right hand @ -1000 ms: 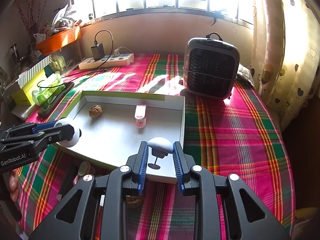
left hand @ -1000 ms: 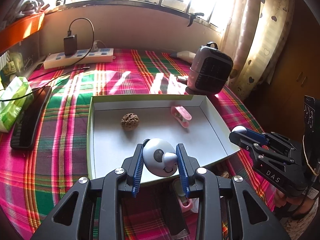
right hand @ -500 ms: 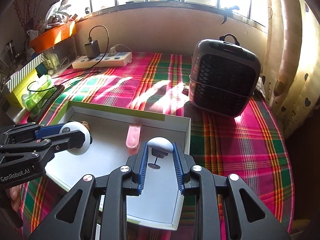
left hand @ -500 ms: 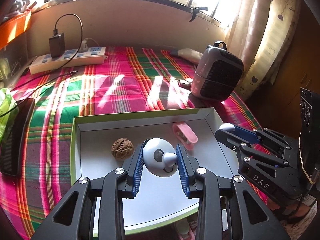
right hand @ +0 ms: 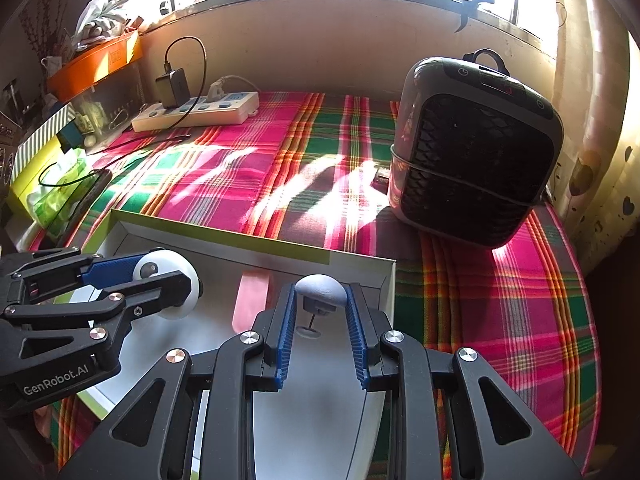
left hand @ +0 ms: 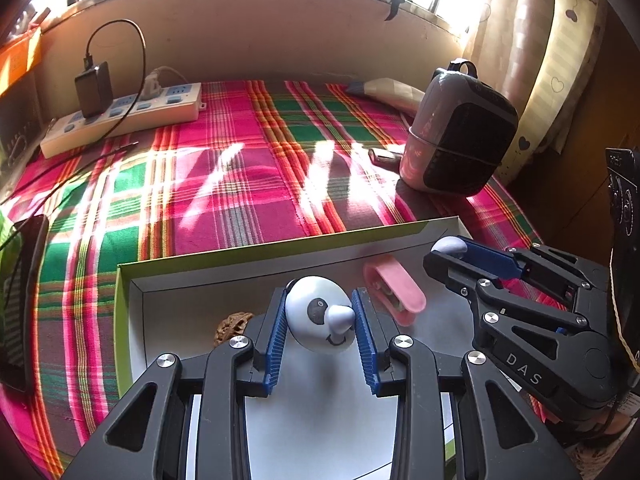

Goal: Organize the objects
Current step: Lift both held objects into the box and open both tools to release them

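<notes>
My left gripper (left hand: 320, 294) is shut on a white ball-shaped toy head (left hand: 308, 308) with a dark eye, a nose and a drawn smile. It hangs over the white tray with a green rim (left hand: 256, 252). My right gripper (right hand: 321, 292) is shut on a small pale mushroom-shaped cap (right hand: 320, 284) with a thin pin under it, above the tray's right part (right hand: 224, 236). In the tray lie a pink clip (left hand: 394, 288) between the two grippers and a walnut (left hand: 232, 326) half hidden behind my left finger. Each view shows the other gripper (left hand: 448, 248) (right hand: 168, 276) beside it.
A dark grey heater (right hand: 472, 168) stands on the plaid cloth just beyond the tray's right corner. A white power strip (left hand: 120, 116) with a charger lies at the back left. A phone (left hand: 20, 300) and a green tissue pack (right hand: 56, 184) sit at the left edge.
Both grippers have moved forward and slightly down, from the tray's near edge to over its inside. The clip and walnut now lie close by. Both grips are unchanged.
</notes>
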